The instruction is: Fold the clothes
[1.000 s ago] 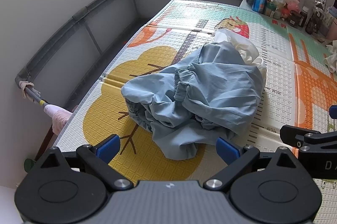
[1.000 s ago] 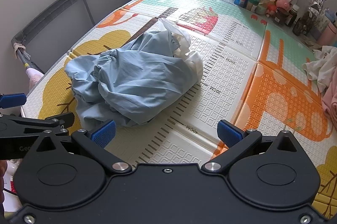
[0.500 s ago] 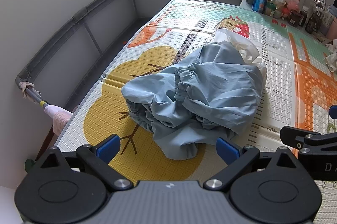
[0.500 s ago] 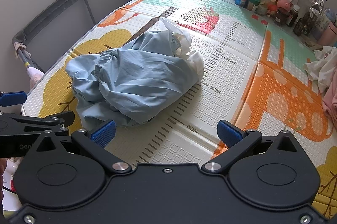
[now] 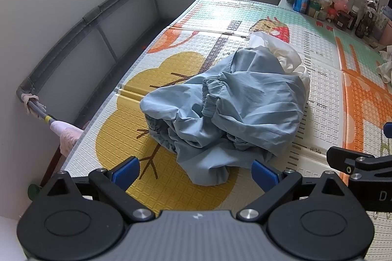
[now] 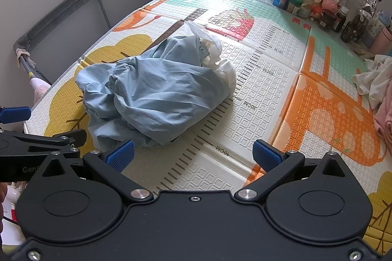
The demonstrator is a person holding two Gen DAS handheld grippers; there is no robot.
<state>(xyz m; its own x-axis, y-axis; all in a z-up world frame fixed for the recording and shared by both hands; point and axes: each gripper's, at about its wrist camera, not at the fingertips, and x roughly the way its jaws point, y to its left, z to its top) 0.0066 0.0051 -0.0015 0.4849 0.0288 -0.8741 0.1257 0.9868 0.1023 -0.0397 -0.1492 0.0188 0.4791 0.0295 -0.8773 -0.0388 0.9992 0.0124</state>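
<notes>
A crumpled light-blue garment (image 5: 230, 109) (image 6: 156, 91) with elastic hems lies bunched on the patterned play mat (image 5: 171, 187) (image 6: 269, 94). White fabric (image 5: 284, 52) (image 6: 215, 50) pokes out at its far side. My left gripper (image 5: 196, 174) hovers open just in front of the heap's near edge, nothing between its blue pads. My right gripper (image 6: 193, 155) is also open and empty, its left pad by the garment's near right edge. Each gripper's finger shows at the edge of the other's view.
A grey padded rail (image 5: 85, 18) fences the mat at left and back. Cans, bottles and toys (image 5: 325, 3) (image 6: 318, 3) crowd the far right corner. White and pink clothes (image 6: 377, 91) lie at the right edge. A pink cloth (image 5: 66, 136) hangs at the left rail.
</notes>
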